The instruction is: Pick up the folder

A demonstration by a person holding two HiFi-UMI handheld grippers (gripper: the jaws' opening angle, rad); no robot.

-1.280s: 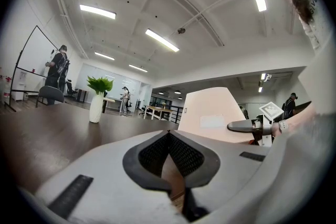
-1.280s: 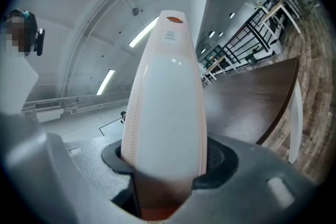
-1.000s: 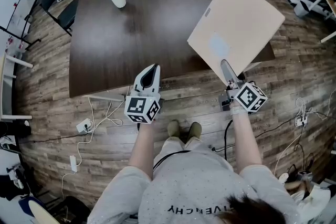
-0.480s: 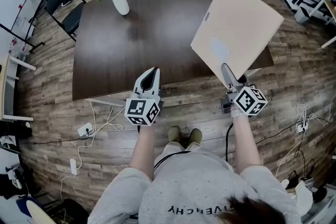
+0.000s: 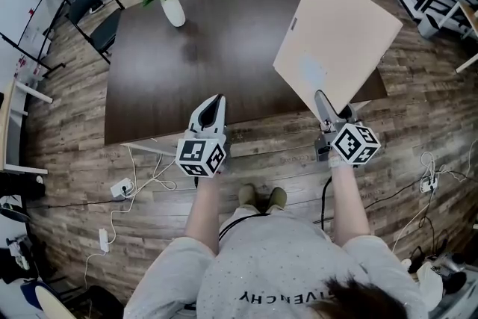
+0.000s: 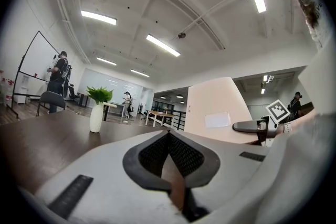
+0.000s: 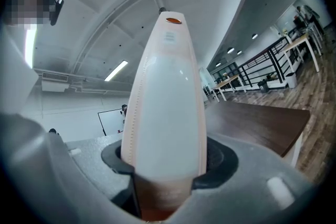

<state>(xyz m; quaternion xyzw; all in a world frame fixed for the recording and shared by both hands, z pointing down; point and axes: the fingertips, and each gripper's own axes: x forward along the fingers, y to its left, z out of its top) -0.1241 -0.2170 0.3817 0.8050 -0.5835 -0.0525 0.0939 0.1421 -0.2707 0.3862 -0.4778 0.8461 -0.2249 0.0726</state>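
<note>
Starting at the left of the head view, a dark chair (image 5: 95, 17) stands on the wooden floor (image 5: 67, 116) just beside the far left corner of the dark bench (image 5: 216, 48). A green plant in a white vase (image 5: 172, 5) stands upright on that same far left part of the bench. At the near edge, the left tongs (image 5: 218, 97) point toward the bench; their own view shows the jaws clenched tip to tip with nothing between them. Cables and a power strip (image 5: 119, 180) lie on the floor below them. To the right, the right tongs (image 5: 321, 98) are clenched on the near corner of the pale folder (image 5: 340, 33), which fills the gap between the jaws in their own view. Held at that corner, the folder rises steeply and leans over the right end of the bench. Whether any part of it touches the bench cannot be told. A pale label patch (image 5: 312, 73) sits on the folder near the grip.
</note>
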